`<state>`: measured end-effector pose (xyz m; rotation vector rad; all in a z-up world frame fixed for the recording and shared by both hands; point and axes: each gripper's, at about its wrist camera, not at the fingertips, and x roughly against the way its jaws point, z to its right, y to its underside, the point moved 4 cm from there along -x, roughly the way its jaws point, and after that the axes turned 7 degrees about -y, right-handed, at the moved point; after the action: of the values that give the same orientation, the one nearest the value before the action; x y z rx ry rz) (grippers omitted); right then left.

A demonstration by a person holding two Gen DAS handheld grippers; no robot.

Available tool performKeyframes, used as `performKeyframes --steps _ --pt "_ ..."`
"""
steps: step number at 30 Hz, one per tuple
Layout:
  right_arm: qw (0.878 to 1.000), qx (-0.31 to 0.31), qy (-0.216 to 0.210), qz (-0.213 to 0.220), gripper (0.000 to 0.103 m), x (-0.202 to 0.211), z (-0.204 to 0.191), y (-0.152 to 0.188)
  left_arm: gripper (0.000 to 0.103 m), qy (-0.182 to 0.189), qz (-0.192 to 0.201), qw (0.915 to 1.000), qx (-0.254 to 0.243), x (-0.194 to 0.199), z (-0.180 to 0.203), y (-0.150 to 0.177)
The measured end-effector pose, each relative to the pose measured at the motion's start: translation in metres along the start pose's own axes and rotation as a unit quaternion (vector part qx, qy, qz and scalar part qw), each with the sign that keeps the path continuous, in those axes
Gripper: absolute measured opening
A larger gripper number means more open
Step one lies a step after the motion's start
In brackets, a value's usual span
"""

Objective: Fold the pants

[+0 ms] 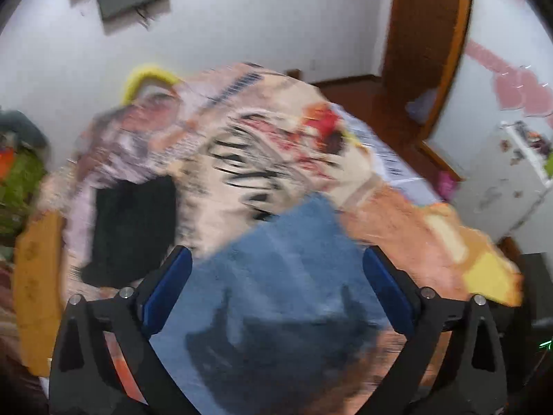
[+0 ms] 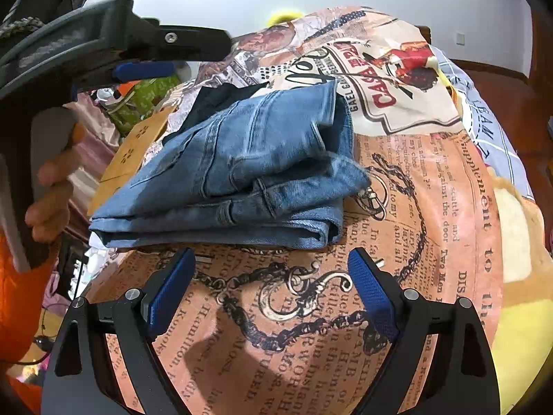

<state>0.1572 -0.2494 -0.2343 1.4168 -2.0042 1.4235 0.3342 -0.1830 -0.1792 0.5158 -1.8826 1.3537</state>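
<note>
1. I have the blue jeans (image 2: 242, 173) folded into a compact stack on the newspaper-print bedspread (image 2: 432, 224), lying at twelve o'clock from my right gripper (image 2: 271, 290). I judge the fold nearly finished.
2. My right gripper stands wide and empty, short of the stack's near edge, likely so the denim settles undisturbed.
3. My left gripper (image 1: 276, 288) is also spread wide, nothing pinched; denim (image 1: 276, 276) fills the space below it, so I judge it has let go.
4. The left view is badly smeared; I cannot tell whether its pads touch the cloth.
5. A black garment (image 2: 221, 100) at eleven o'clock is mostly hidden behind the jeans.
</note>
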Motion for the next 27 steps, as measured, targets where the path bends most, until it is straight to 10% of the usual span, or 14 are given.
performKeyframes --steps 6,19,27 --pt "1.000 -0.003 -0.013 -0.011 0.088 -0.009 -0.002 -0.002 0.103 -0.089 -0.003 0.9960 -0.011 -0.034 -0.074 0.005" --pt "0.998 0.002 0.024 -0.057 0.090 -0.042 0.002 -0.013 0.103 -0.152 -0.165 0.9745 0.008 -0.187 -0.168 0.062" --pt "0.997 -0.001 0.045 -0.065 0.090 -0.057 0.018 -0.038 0.103 -0.086 -0.206 0.9740 0.037 -0.199 -0.183 0.093"
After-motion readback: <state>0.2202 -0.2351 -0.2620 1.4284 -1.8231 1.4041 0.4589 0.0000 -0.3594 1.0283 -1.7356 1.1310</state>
